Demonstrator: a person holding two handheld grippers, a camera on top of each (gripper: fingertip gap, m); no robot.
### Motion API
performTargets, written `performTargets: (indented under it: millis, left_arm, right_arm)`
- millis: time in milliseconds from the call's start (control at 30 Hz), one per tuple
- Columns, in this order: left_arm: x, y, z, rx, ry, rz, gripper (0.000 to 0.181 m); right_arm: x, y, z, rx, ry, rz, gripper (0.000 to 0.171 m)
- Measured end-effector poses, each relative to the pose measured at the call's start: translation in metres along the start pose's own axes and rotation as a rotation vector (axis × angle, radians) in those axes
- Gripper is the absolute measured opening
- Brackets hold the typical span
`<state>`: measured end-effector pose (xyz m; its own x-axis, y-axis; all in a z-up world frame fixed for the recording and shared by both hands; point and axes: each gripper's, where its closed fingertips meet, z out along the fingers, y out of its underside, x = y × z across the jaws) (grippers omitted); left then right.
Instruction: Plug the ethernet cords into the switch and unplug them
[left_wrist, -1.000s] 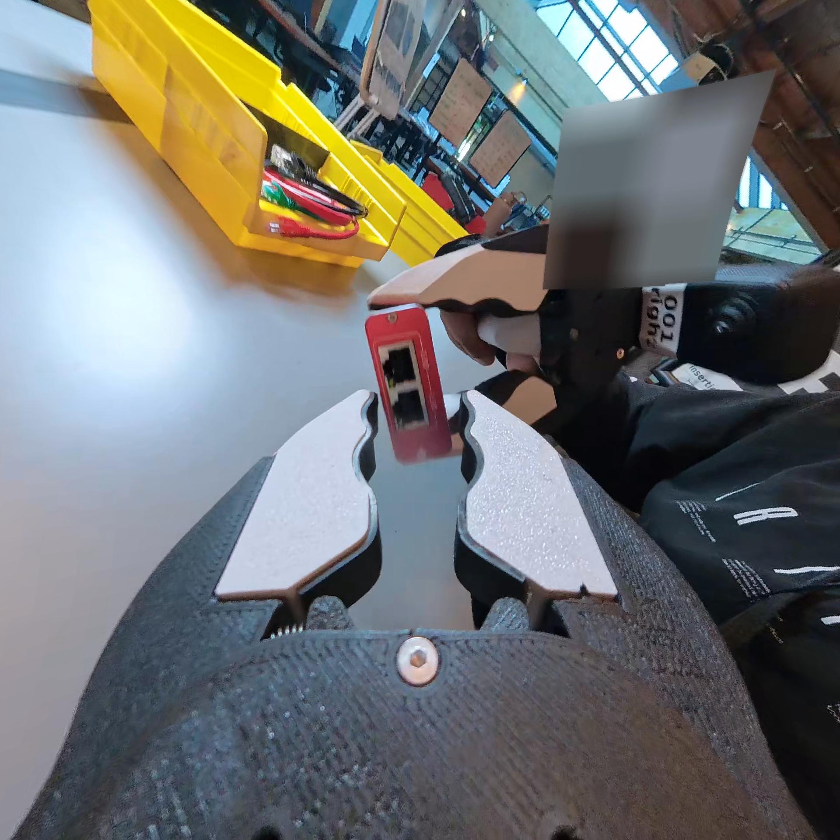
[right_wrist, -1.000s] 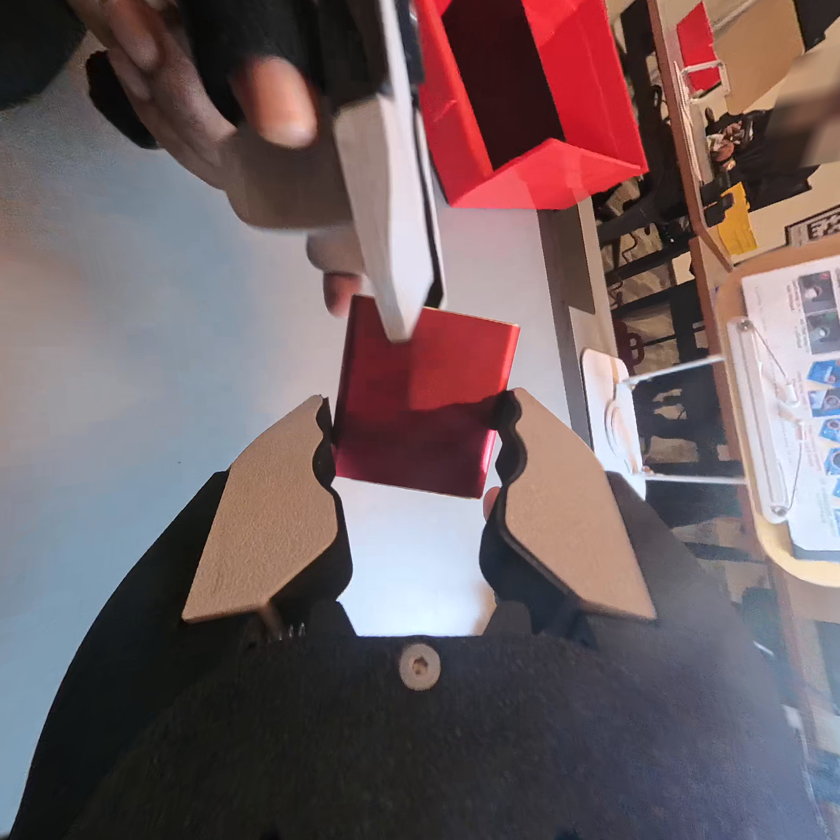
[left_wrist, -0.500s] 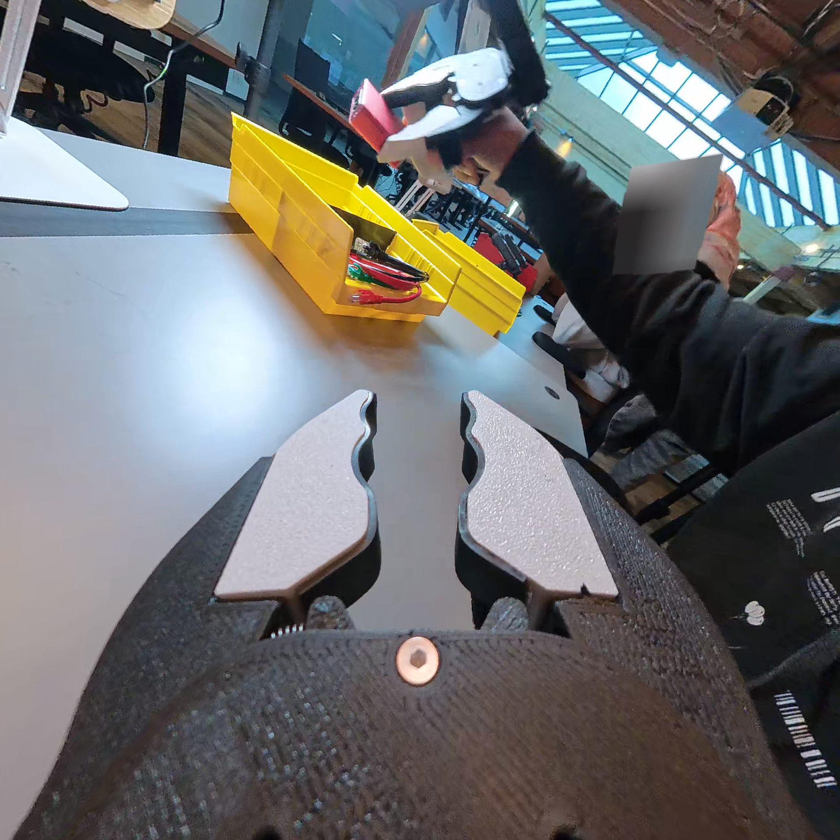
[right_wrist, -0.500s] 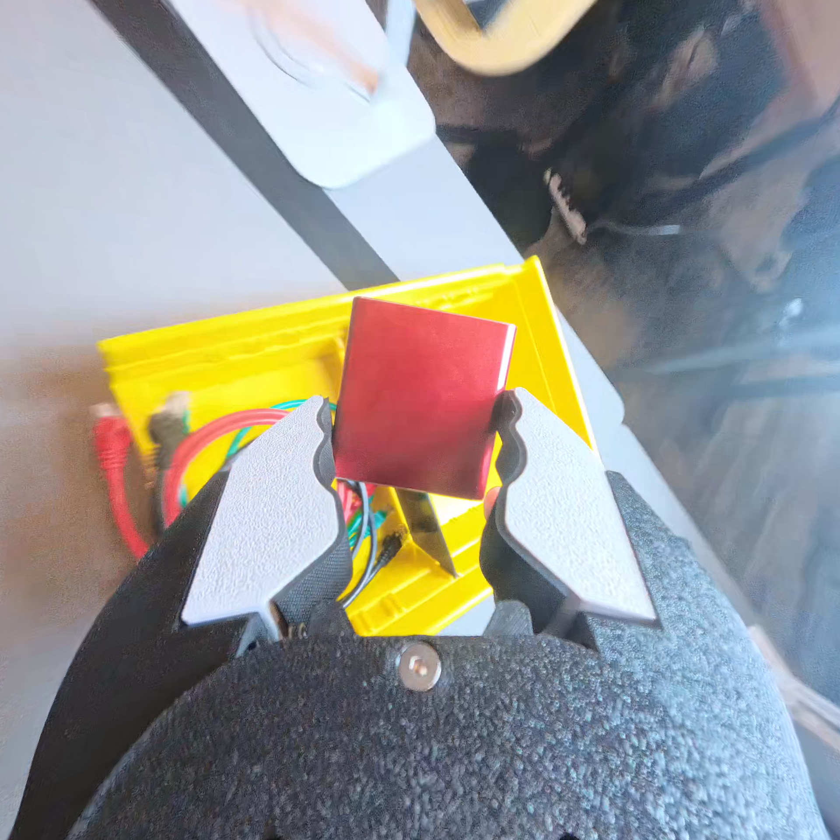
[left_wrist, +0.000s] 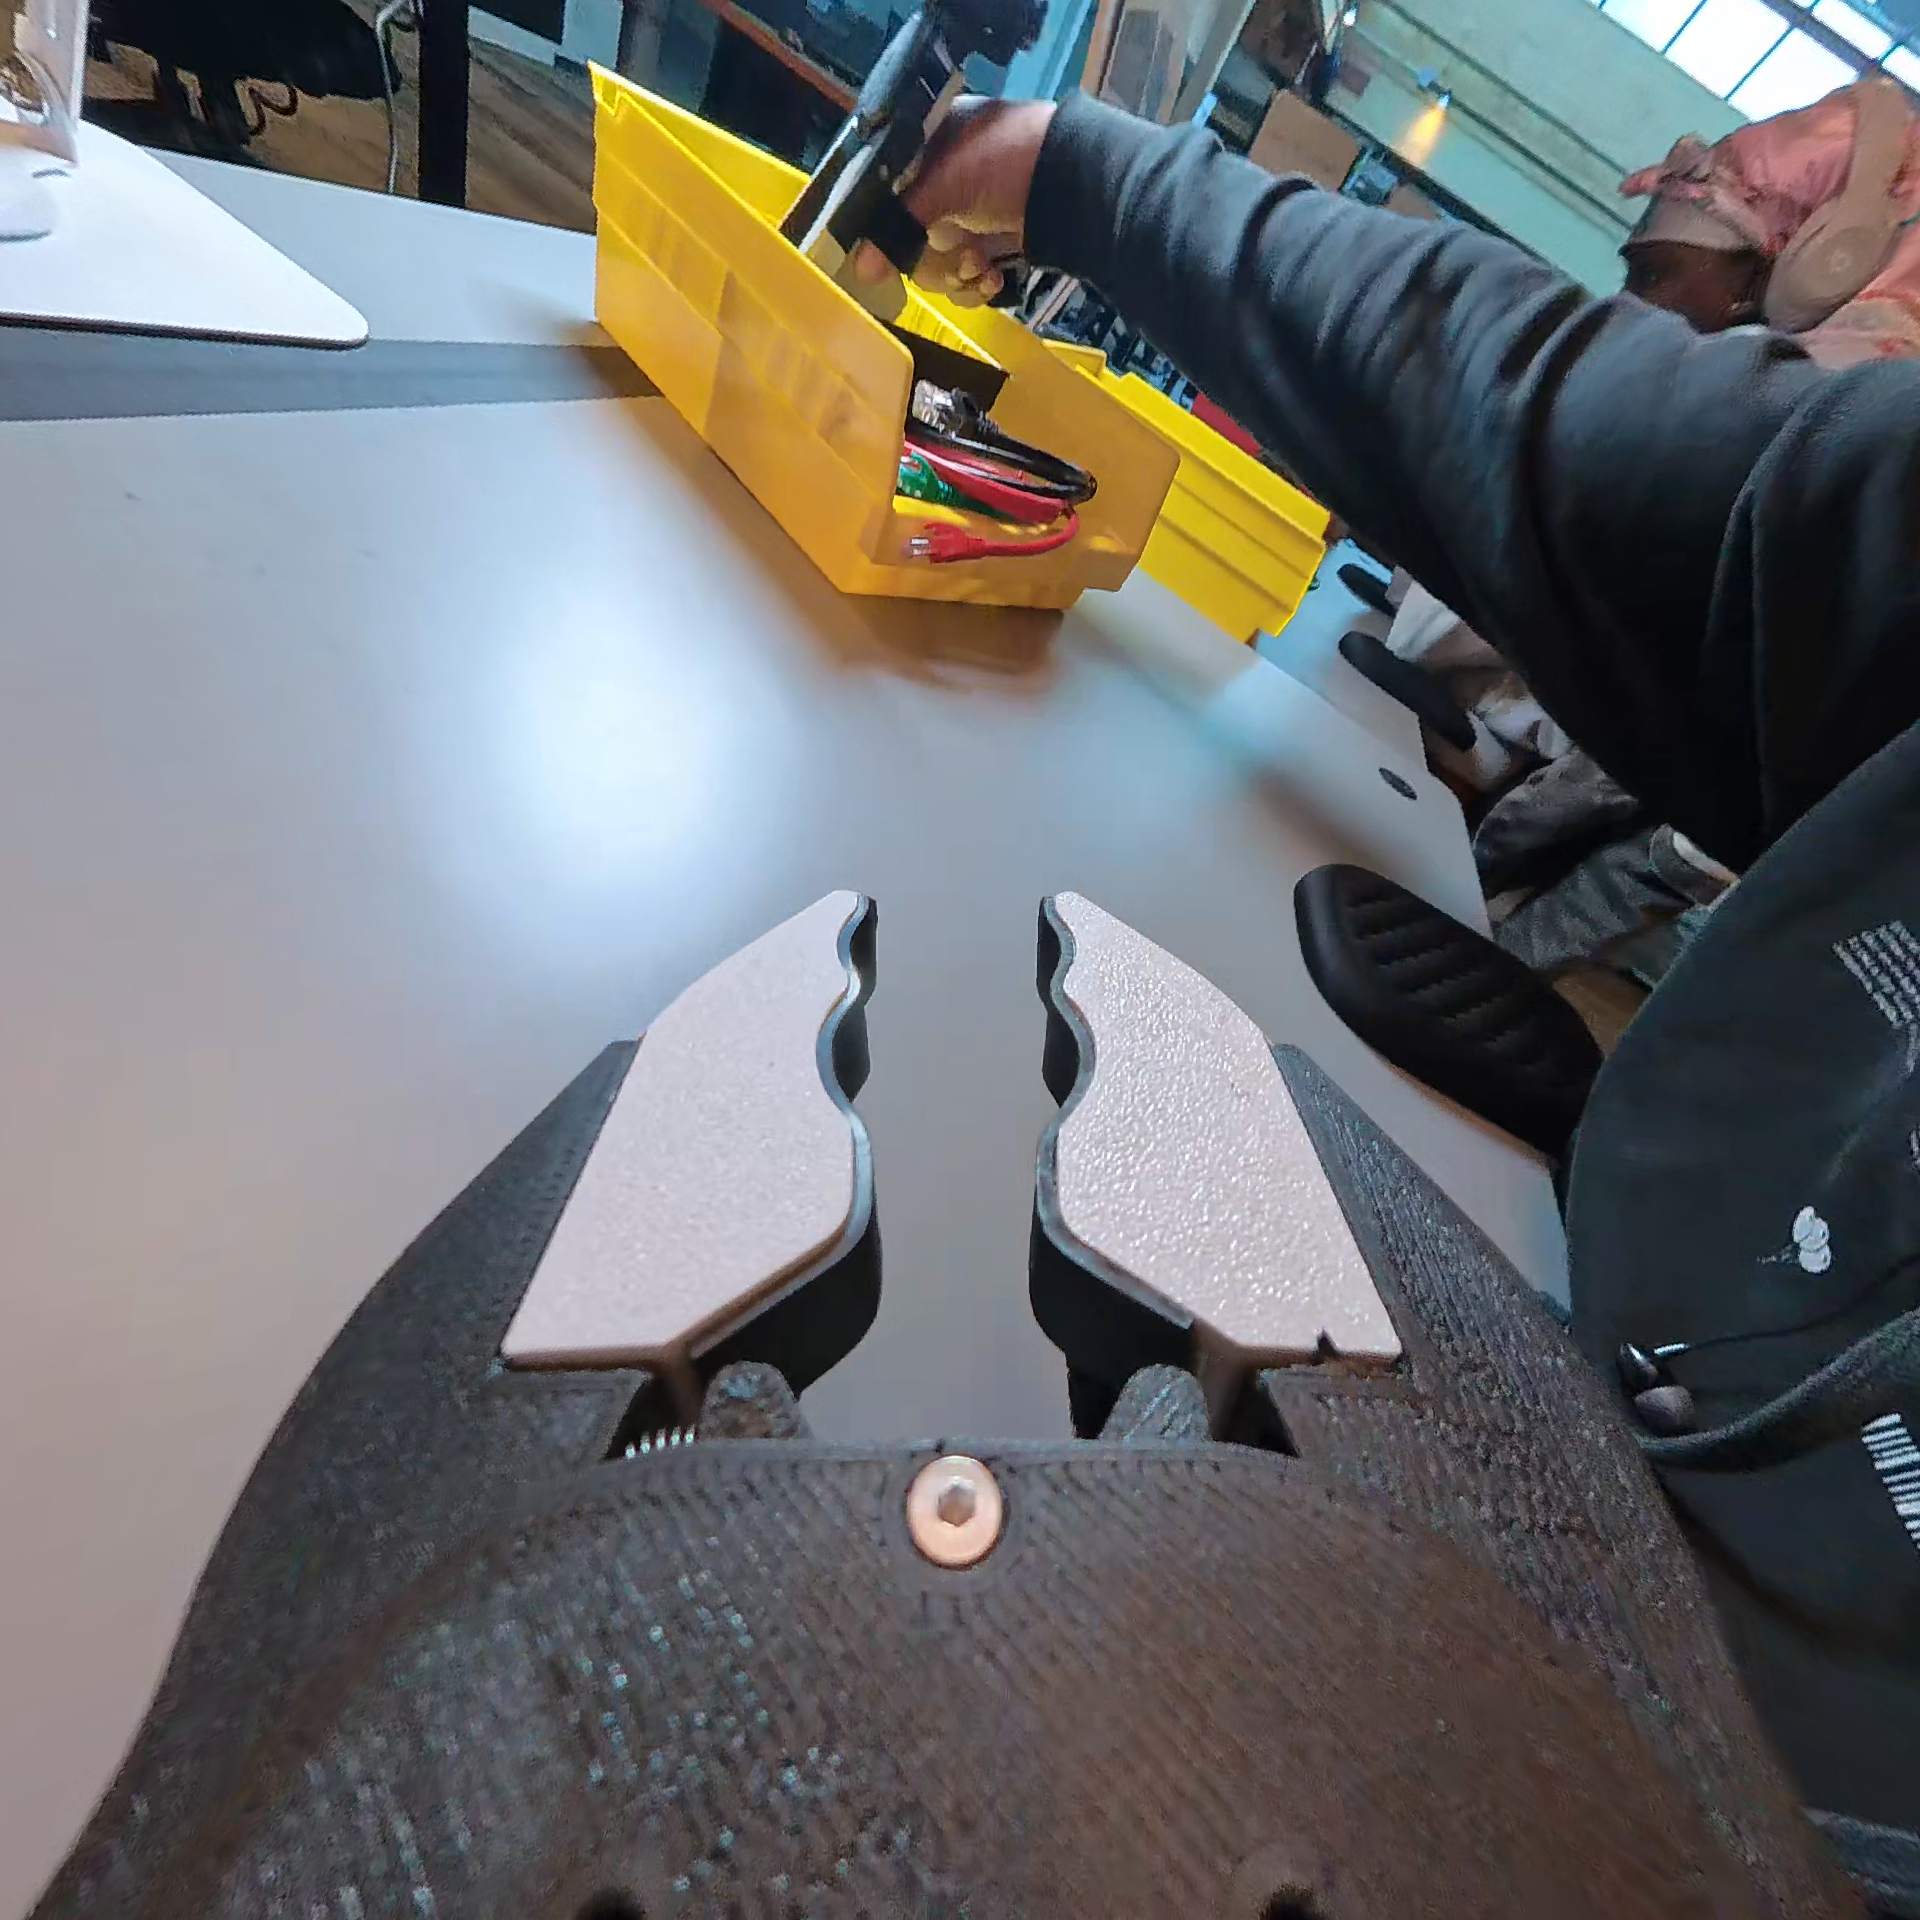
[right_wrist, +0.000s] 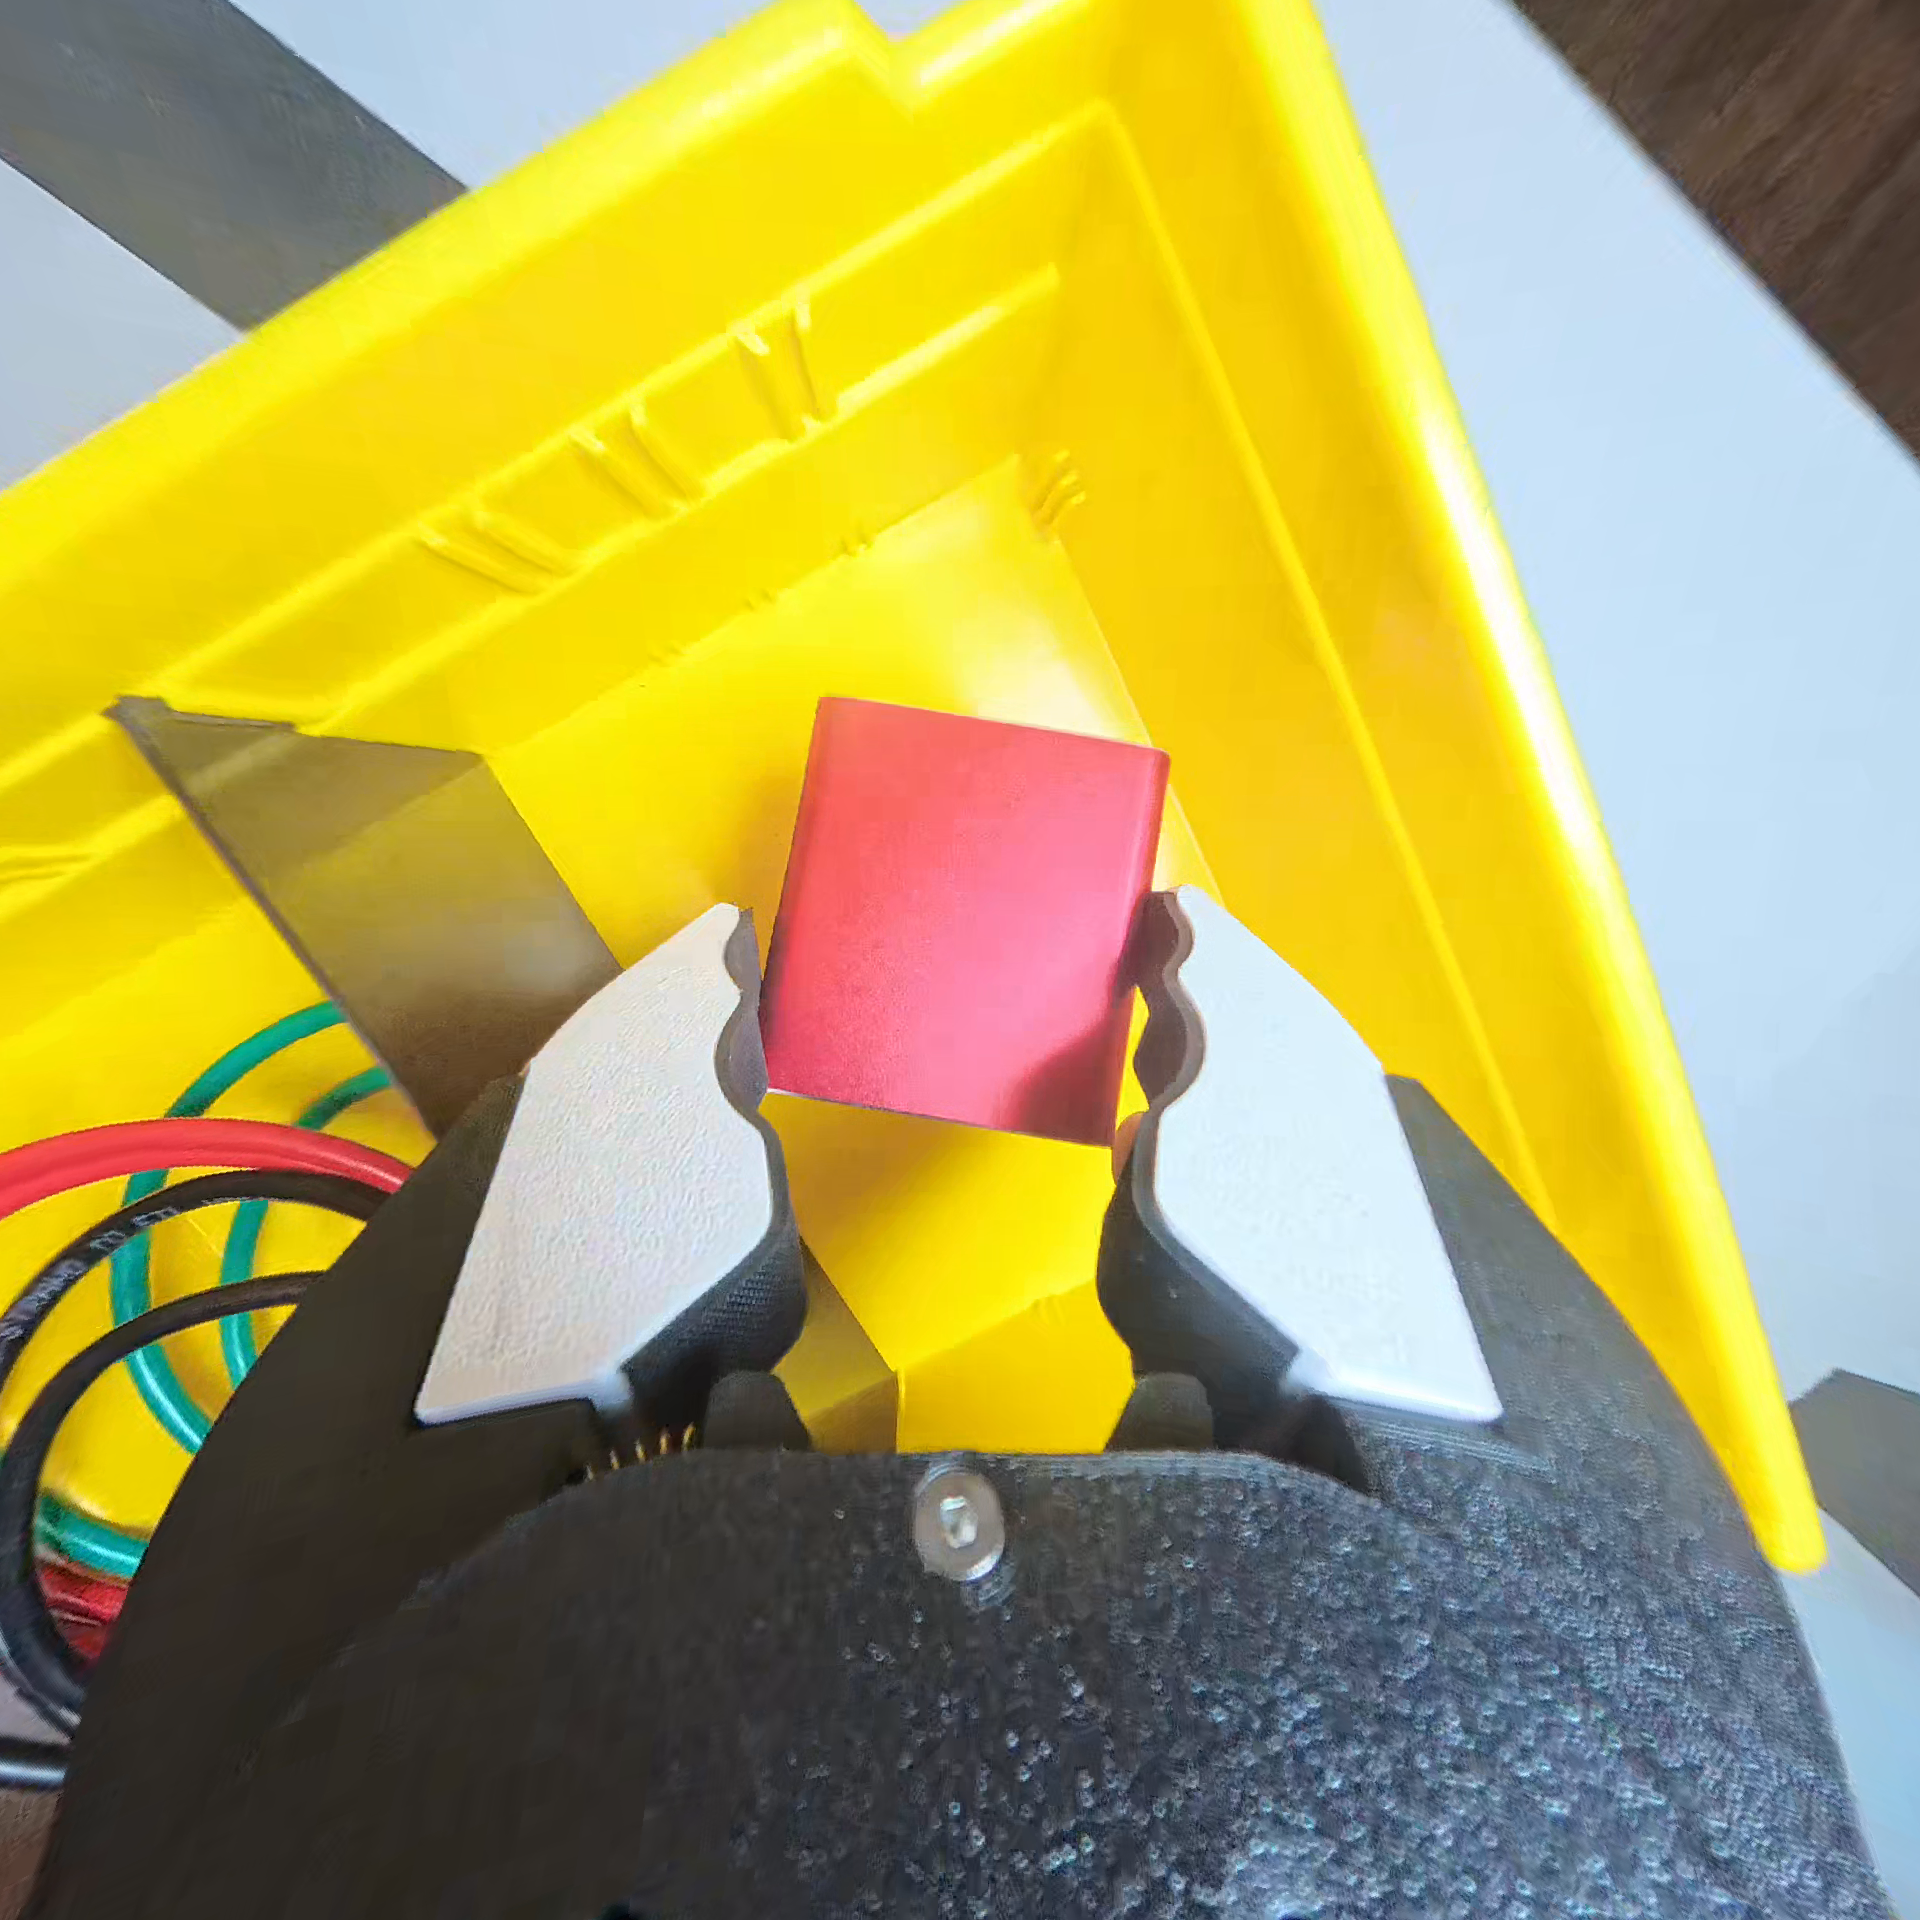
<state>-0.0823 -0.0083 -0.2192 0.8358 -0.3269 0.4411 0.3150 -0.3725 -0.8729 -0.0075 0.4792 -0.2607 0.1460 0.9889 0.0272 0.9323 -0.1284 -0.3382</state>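
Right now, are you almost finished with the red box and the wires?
Looks close to finished. No cord is plugged into the switch on the side that shows, and the cords already lie coiled in the yellow bin. The right gripper holds the switch above the bin's other compartment. The left gripper is open and empty. What's left is probably setting the switch down.

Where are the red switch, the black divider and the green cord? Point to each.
red switch (right_wrist: 961, 914), right wrist view, middle of its flat face
black divider (right_wrist: 416, 883), right wrist view, its flat side
green cord (right_wrist: 244, 1060), right wrist view, top of its loop
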Motion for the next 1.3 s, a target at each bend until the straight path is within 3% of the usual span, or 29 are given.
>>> performTargets:
  millis: [200,400,533,667,800,933,1067,1200,1300]
  left_arm:
    - [0.004,0.009,0.007,-0.045,0.003,0.051,0.030]
    - [0.006,0.012,0.006,-0.082,-0.031,0.130,0.035]
    - [0.007,0.001,-0.001,-0.063,-0.077,0.187,0.043]
    - [0.003,-0.022,-0.022,-0.014,-0.160,0.275,0.044]
    - [-0.008,-0.043,-0.060,0.023,-0.266,0.338,0.044]
    - [-0.021,-0.041,-0.095,0.031,-0.333,0.326,0.040]
    - [-0.036,-0.028,-0.117,-0.009,-0.392,0.299,0.040]
    - [-0.043,-0.016,-0.133,-0.037,-0.455,0.303,0.039]
    - [-0.054,-0.007,-0.141,-0.078,-0.509,0.317,0.039]
  right_arm:
    - [0.011,0.016,0.024,-0.113,0.016,-0.026,0.068]
    - [0.003,-0.010,-0.039,0.116,0.121,-0.089,0.072]
    - [-0.056,-0.023,-0.105,0.397,0.166,-0.172,0.070]
    - [-0.159,0.011,-0.139,0.521,0.126,-0.309,0.061]
    - [-0.231,0.090,-0.105,0.348,0.098,-0.450,0.049]
    - [-0.236,0.145,-0.048,0.161,0.198,-0.536,0.039]
    - [-0.212,0.126,-0.038,0.151,0.375,-0.587,0.030]
    - [-0.202,0.092,-0.053,0.177,0.427,-0.590,0.032]
    - [-0.194,0.096,-0.045,0.050,0.393,-0.592,0.042]
